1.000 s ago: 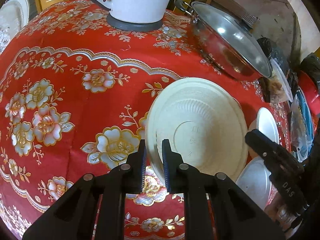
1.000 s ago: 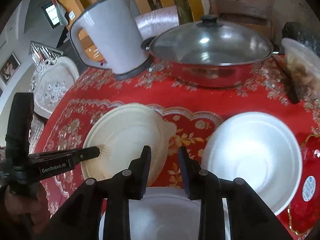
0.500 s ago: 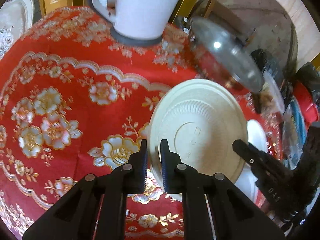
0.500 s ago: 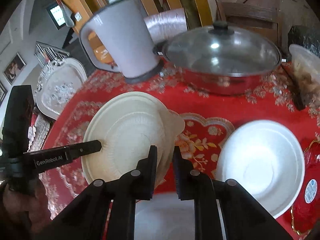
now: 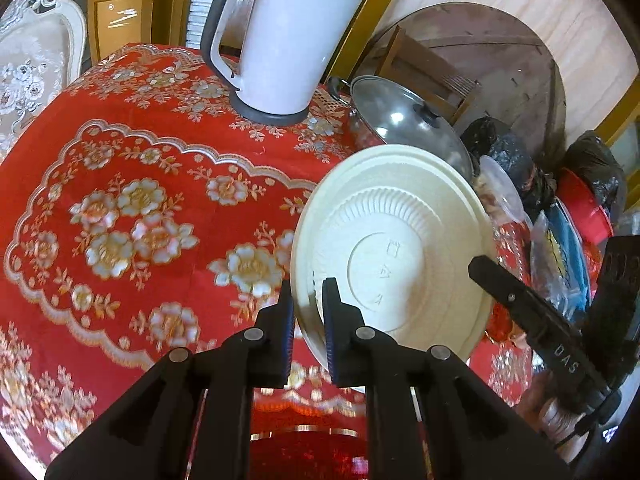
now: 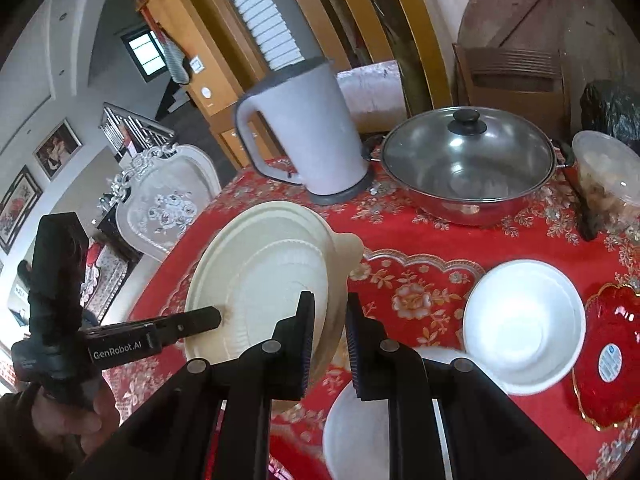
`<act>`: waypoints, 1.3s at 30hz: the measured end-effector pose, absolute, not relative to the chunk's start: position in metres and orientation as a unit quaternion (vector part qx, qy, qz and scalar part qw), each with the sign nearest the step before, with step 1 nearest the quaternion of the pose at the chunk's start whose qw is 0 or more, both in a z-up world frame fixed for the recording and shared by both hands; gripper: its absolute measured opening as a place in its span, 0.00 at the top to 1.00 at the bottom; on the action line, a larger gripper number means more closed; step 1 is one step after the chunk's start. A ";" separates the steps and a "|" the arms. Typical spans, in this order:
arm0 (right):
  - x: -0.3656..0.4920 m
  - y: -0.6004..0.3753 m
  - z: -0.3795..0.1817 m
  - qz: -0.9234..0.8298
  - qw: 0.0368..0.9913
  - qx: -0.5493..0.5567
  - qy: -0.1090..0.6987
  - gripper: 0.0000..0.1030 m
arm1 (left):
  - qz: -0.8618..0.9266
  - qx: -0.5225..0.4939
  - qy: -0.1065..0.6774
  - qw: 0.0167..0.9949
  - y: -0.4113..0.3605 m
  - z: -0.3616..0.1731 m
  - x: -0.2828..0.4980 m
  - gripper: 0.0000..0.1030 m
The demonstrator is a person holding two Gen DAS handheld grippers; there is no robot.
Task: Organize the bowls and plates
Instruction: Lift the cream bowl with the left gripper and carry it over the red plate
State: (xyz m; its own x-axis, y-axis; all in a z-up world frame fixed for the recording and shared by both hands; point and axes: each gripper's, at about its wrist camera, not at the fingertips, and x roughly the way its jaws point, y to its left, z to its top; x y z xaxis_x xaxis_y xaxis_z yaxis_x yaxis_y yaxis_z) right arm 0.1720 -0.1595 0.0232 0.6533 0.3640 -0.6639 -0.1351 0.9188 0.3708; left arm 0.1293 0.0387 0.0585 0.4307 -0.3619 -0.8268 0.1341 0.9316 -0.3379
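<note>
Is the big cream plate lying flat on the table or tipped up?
Tipped up. The cream plate is held on edge off the tablecloth, the left gripper clamping its rim.

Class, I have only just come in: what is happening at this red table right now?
A person is sorting disposable dishes with two handheld grippers. Both the left gripper and the right gripper clamp the rim of one cream plate, held tilted above the red tablecloth. A white bowl sits on the table, with a kettle and a lidded pot behind.

A white electric kettle (image 6: 304, 132) stands at upper centre on the red floral tablecloth (image 5: 120, 208). A lidded steel pot (image 6: 468, 168) sits just right of it. An ornate white chair (image 6: 160, 204) stands at left.
</note>
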 end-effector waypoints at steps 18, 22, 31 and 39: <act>0.045 -0.111 0.008 0.171 0.879 0.109 0.432 0.85 | -0.154 -0.090 0.553 0.814 0.074 0.033 0.018 0.89; 0.024 -0.104 -0.009 0.177 0.866 0.108 0.454 0.85 | -0.156 -0.057 0.562 0.810 0.076 0.023 -0.008 0.88; -0.005 -0.101 -0.050 0.185 0.829 0.130 0.512 0.84 | -0.162 -0.043 0.593 0.787 0.084 0.002 -0.047 0.88; 0.005 -0.094 -0.077 0.183 0.808 0.137 0.544 0.84 | -0.138 -0.032 0.616 0.775 0.088 -0.020 -0.044 0.88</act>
